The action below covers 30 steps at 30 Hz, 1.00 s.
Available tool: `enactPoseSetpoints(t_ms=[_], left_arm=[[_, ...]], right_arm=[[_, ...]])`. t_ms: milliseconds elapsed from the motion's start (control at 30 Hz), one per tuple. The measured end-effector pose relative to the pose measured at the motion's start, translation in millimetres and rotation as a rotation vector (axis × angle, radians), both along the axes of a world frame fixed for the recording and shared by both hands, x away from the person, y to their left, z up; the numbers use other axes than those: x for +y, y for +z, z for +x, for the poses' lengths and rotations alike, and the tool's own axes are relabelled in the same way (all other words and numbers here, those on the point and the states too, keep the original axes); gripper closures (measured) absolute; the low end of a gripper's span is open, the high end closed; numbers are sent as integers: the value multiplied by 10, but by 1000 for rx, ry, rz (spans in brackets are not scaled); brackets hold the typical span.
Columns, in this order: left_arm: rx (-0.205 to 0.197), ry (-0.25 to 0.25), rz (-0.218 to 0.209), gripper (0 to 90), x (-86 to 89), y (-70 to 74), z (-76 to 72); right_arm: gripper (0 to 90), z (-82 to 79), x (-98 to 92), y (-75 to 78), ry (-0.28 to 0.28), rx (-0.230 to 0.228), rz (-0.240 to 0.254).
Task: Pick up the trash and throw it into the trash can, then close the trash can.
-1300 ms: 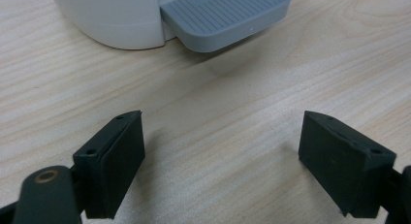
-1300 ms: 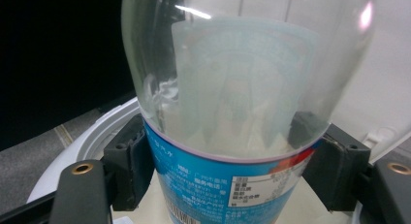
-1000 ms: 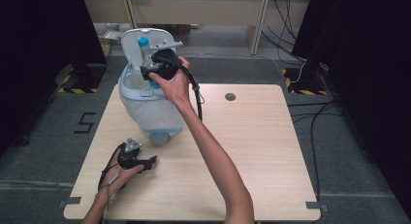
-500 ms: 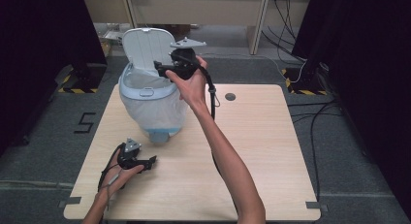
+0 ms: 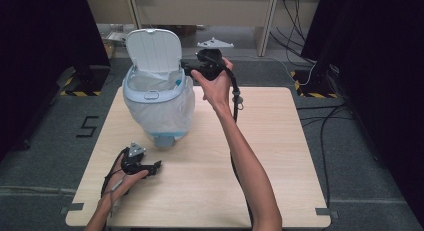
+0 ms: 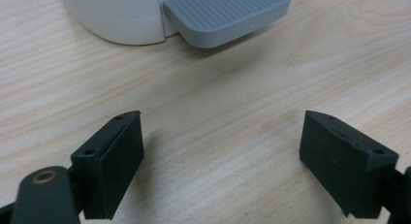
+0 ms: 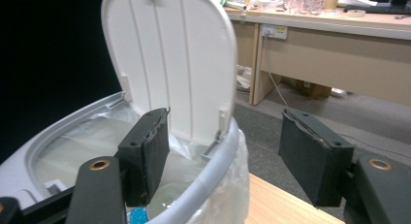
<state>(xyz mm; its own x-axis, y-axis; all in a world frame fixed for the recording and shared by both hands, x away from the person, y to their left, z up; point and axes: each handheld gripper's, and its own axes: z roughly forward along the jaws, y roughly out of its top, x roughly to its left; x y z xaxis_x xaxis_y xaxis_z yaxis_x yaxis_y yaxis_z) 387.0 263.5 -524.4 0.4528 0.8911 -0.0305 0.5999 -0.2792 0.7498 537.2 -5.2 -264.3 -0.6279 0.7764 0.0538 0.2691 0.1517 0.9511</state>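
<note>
The bin (image 5: 159,98) stands upright at the desk's (image 5: 280,156) far left, lid (image 5: 152,50) raised, pedal (image 6: 228,15) facing the person. Right tongs (image 5: 192,67), just right of the rim, have been closing, part open and empty. Left tongs (image 5: 156,165), wide open and empty, rest near the pedal; the right gripper view shows the bag-lined inside.

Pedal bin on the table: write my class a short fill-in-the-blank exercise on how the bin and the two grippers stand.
1. The lid of the pedal bin stands ____.
2. The bin is lined with a clear plastic ____.
3. The left gripper rests on the ____, jaws open.
4. The grey pedal lies in front of the ____ gripper.

Missing words: open; bag; table; left
</note>
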Motion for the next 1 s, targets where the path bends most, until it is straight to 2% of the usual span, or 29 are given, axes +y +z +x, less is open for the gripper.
enactPoseSetpoints(t_ms=[400,767,867,967,1000], left_arm=[[0,0,0,150,1,0,1],[0,-1,2,151,3,0,1],[-1,0,0,151,2,0,1],[-4,1,-1,151,0,-3,1],[-7,2,-2,151,-1,-5,2]], right_arm=[[415,153,-11,-100,-18,6,-9],[541,387,-13,-180,-49,1,-12],[594,459,1,-183,-50,-6,-5],[665,539,26,-203,-41,-2,24],[677,572,36,-209,-41,1,18]])
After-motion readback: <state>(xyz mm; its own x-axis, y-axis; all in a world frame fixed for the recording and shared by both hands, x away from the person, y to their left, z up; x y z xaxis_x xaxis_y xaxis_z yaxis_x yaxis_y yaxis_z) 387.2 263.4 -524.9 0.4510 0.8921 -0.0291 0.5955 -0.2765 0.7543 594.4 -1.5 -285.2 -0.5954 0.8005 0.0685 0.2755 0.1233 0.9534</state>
